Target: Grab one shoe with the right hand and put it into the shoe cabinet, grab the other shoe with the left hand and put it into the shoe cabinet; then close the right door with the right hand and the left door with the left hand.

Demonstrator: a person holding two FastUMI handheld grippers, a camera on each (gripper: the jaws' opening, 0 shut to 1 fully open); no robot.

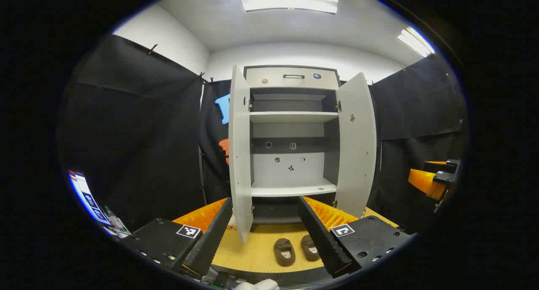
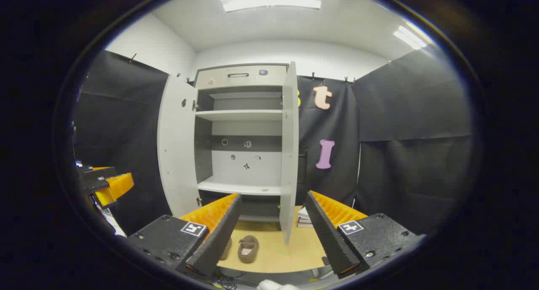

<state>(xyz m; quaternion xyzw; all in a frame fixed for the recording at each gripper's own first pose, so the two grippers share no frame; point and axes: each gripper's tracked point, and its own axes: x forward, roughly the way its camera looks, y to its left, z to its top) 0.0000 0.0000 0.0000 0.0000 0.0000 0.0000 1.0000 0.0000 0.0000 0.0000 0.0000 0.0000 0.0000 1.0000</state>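
Note:
Two brown shoes lie side by side on the yellow tabletop in front of the cabinet: one shoe (image 1: 284,251) fully seen, the other shoe (image 1: 310,247) partly behind my left gripper's finger. The white shoe cabinet (image 1: 291,149) stands with its left door (image 1: 240,151) and right door (image 1: 356,145) swung wide. My left gripper (image 1: 266,233) is open above the shoes, holding nothing. My right gripper (image 2: 272,231) is open too, with a shoe (image 2: 248,248) below between its fingers. The cabinet (image 2: 240,142) shelves are bare. The other gripper (image 1: 433,180) hangs at the right edge.
The yellow tabletop (image 1: 252,252) runs up to the cabinet base. A stack of books (image 2: 304,217) lies beside the right door (image 2: 289,151). A screen (image 1: 86,195) glows at the far left. Black cloth walls close in both sides.

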